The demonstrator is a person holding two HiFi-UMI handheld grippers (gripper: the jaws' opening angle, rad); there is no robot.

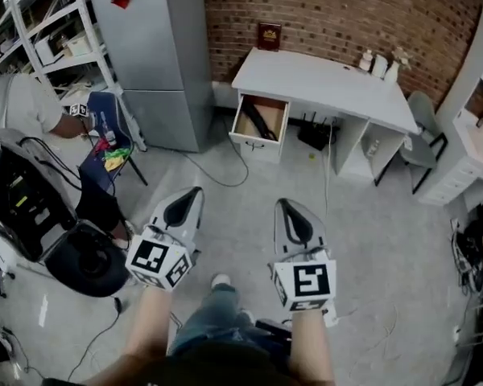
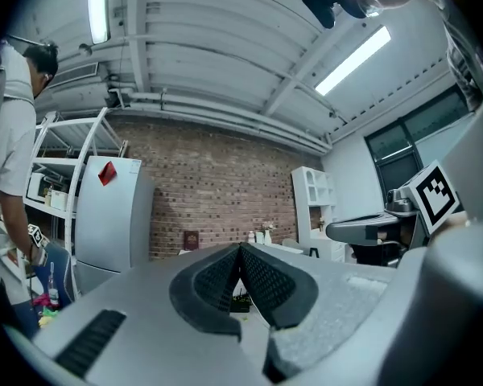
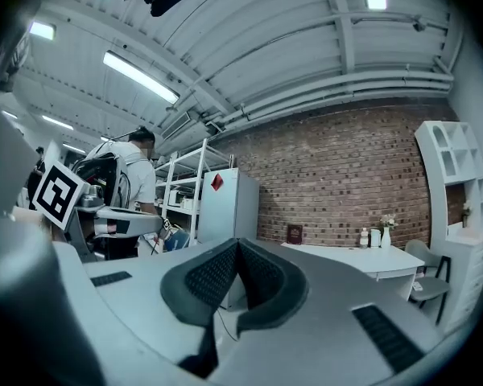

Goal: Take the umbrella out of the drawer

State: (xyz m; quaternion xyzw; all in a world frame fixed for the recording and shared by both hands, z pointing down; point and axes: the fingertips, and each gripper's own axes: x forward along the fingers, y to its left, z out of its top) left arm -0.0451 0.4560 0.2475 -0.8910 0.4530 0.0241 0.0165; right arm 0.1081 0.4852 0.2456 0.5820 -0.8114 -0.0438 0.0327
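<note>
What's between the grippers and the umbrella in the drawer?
Nothing visible blocks it. The drawer is open, the umbrella lies exposed inside; only floor with a thin cable separates it from the left gripper and right gripper.

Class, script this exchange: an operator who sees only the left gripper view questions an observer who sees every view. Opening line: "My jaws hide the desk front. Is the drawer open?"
Observer: Yes. The head view shows the drawer pulled out at the picture-left end of the white desk.
Operator: Is anything in it?
Observer: A long dark thing, probably the umbrella, lies slanted inside.
Operator: Is the right gripper free?
Observer: Its own view shows the right gripper with jaws shut on nothing.
</note>
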